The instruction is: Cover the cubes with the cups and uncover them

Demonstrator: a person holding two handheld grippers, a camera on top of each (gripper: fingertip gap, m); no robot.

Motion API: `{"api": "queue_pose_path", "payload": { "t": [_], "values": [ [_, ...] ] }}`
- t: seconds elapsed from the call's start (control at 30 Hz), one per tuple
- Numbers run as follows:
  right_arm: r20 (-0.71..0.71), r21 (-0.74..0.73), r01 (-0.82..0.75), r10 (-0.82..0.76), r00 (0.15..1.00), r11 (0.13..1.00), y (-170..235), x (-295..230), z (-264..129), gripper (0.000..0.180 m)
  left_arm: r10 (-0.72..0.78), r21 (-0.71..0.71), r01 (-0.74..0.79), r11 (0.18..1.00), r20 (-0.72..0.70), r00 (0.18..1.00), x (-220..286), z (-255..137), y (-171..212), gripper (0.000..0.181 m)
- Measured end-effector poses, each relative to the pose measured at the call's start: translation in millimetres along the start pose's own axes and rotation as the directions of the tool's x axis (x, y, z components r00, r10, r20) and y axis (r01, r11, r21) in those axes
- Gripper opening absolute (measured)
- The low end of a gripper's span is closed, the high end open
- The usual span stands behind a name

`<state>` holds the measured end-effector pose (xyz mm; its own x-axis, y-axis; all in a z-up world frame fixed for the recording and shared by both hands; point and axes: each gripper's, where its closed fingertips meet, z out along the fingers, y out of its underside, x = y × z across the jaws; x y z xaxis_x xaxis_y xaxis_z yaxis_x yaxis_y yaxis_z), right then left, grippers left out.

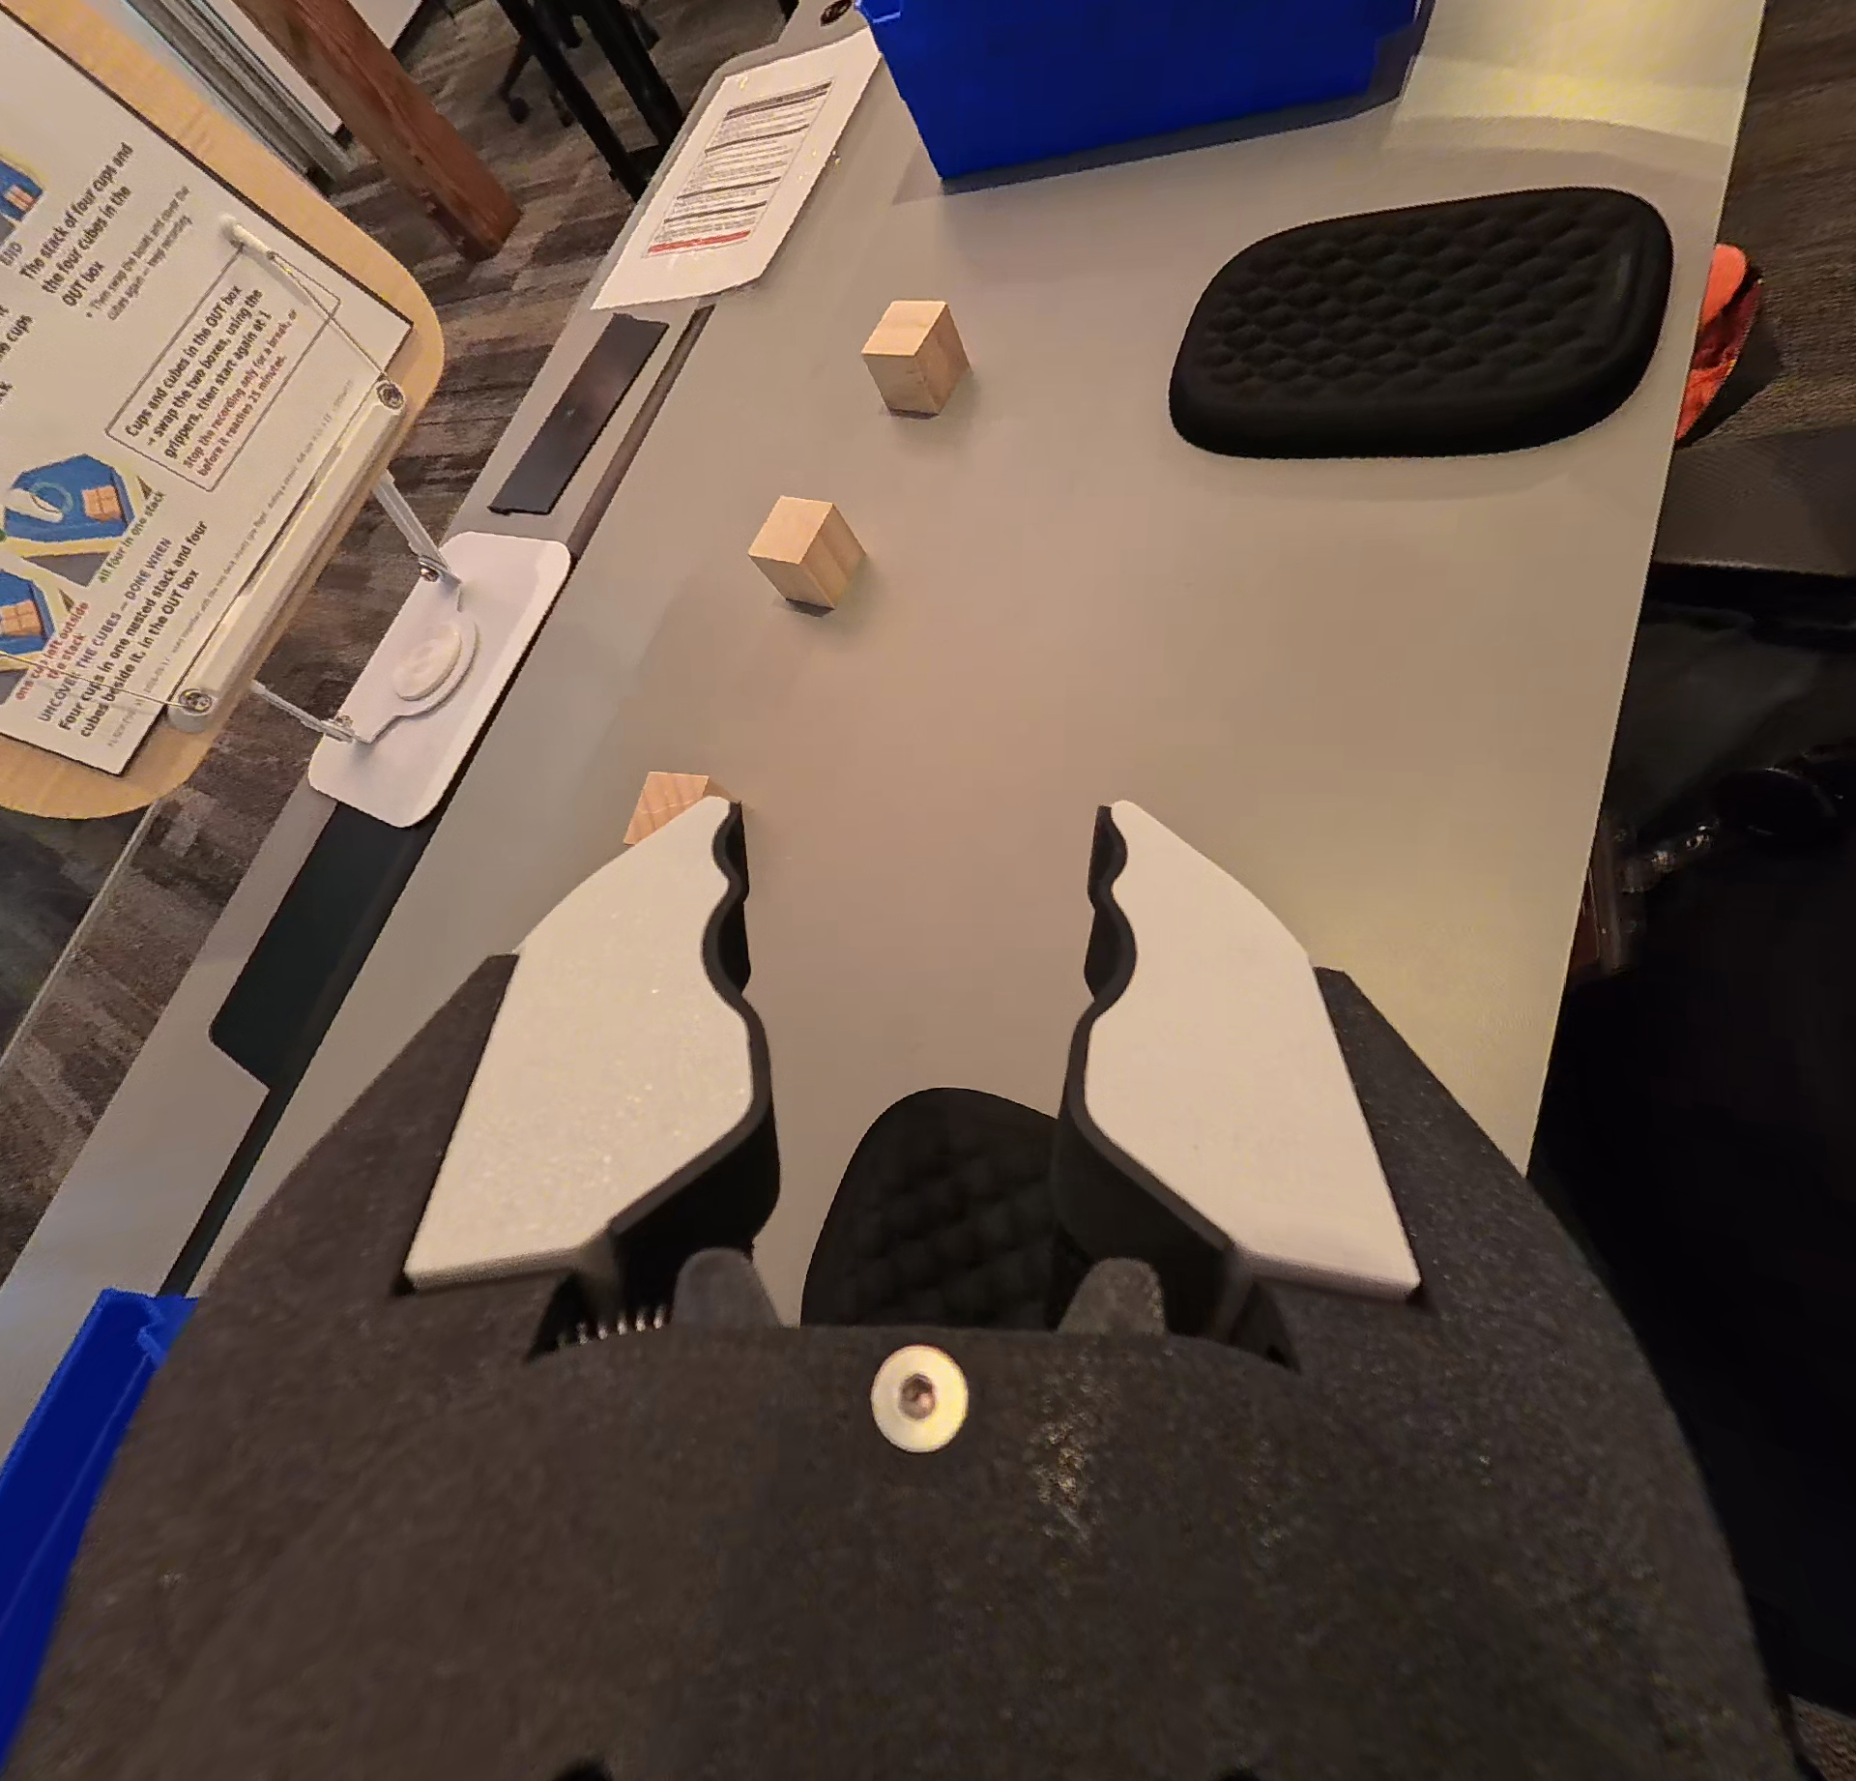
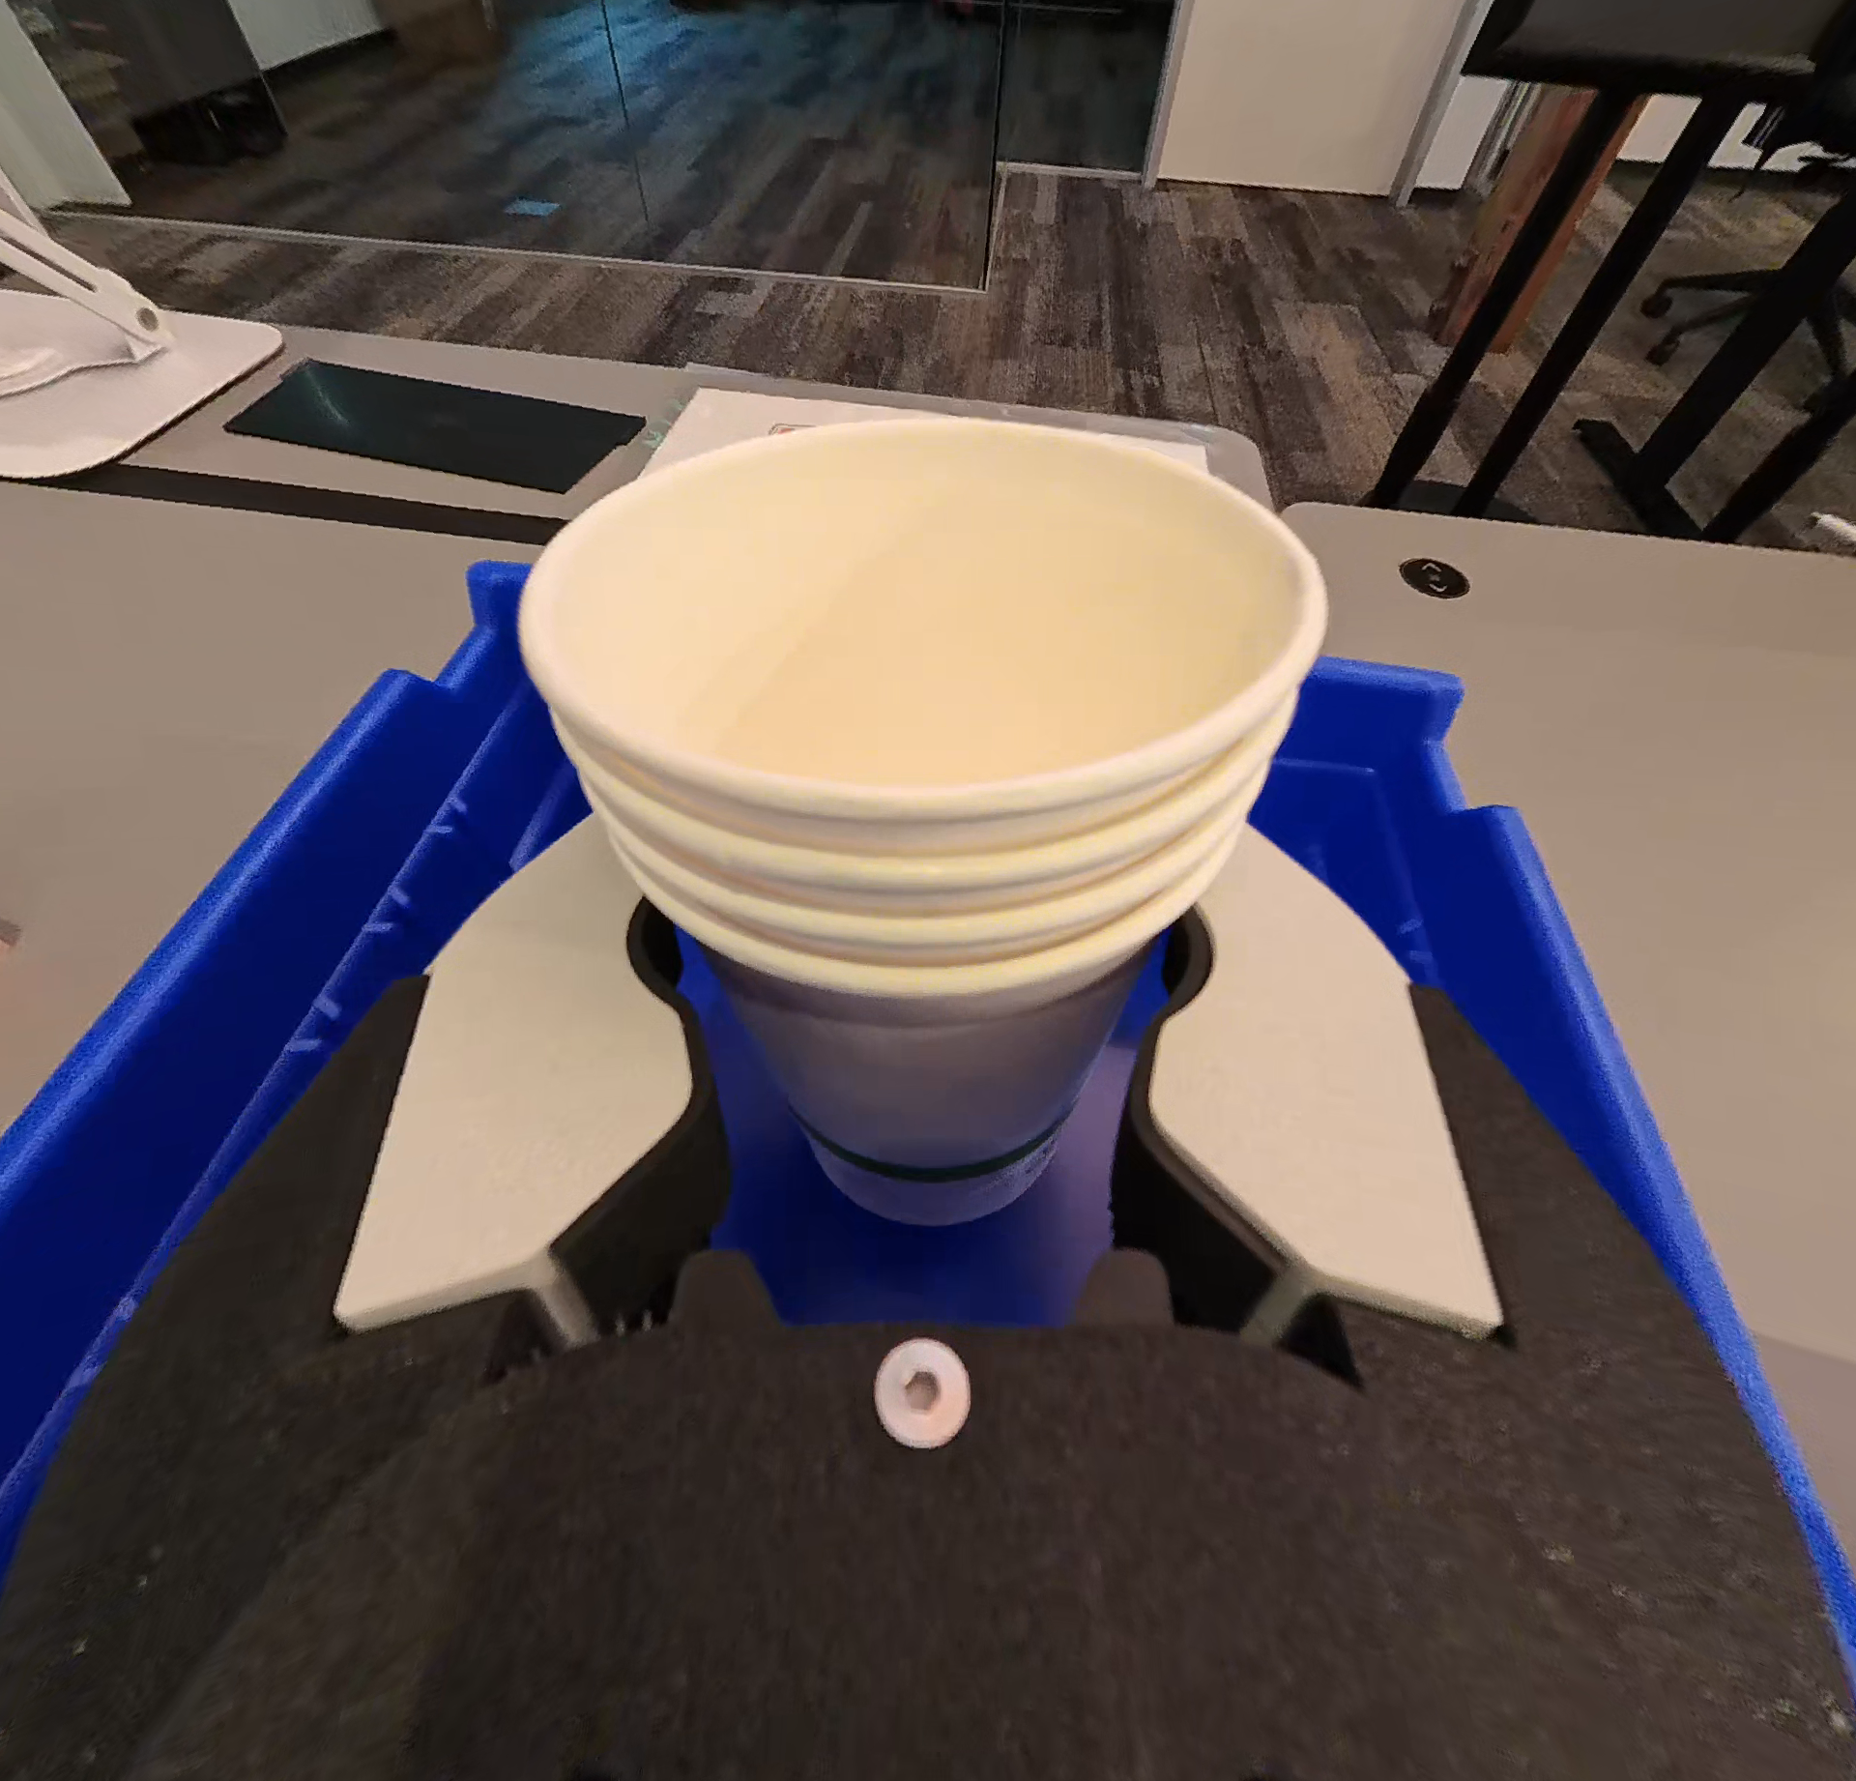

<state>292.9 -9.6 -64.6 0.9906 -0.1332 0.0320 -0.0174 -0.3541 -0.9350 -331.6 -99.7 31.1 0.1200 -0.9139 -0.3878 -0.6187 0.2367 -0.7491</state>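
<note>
Three wooden cubes lie in a row on the grey table (image 1: 1155, 728): a far one (image 1: 916, 357), a middle one (image 1: 806, 552), and a near one (image 1: 663, 804) half hidden behind my left fingertip. My left gripper (image 1: 919, 814) is open and empty, held above the table just right of the near cube. My right gripper (image 2: 919, 929) is closed around a nested stack of several cream paper cups (image 2: 919, 688). It grips below the rims and holds the stack upright, mouth up, over the blue bin (image 2: 301, 929). The right fingertips are hidden behind the rims.
A blue bin (image 1: 1135, 45) stands at the far end of the table, with a black padded rest (image 1: 1426, 326) beside it. A printed sheet (image 1: 738, 176) lies at the far left edge. An instruction board (image 1: 151, 427) stands left of the table. A second black pad (image 1: 944, 1220) lies under my left gripper. Another blue bin's corner (image 1: 60, 1431) shows at the near left.
</note>
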Motion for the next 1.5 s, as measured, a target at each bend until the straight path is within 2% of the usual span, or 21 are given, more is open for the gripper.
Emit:
{"api": "queue_pose_path", "payload": {
  "t": [0.43,1.17,1.33,1.5],
  "values": [
    [0.020,-0.005,-0.031,0.032,0.999,0.999,14.4,-1.4,5.6,0.095,0.000,0.011,0.000,1.000,-0.010,1.000,1.6,8.3,-3.2,0.063],
    [0.025,-0.051,-0.044,0.045,0.999,0.998,27.2,2.9,-9.5,0.097,-0.027,0.074,0.028,0.997,-0.014,1.000,7.4,1.3,-3.5,0.064],
    [0.029,-0.045,-0.080,0.081,0.996,0.996,22.9,0.8,-25.7,0.100,-0.047,0.109,0.048,0.993,-0.017,0.999,6.9,-2.0,-2.7,0.064],
    [0.016,-0.022,-0.080,0.080,0.997,0.997,20.2,-1.2,-64.1,0.101,-0.077,0.151,0.079,0.985,-0.023,0.997,5.0,-3.5,2.7,0.064]
  ]
}}
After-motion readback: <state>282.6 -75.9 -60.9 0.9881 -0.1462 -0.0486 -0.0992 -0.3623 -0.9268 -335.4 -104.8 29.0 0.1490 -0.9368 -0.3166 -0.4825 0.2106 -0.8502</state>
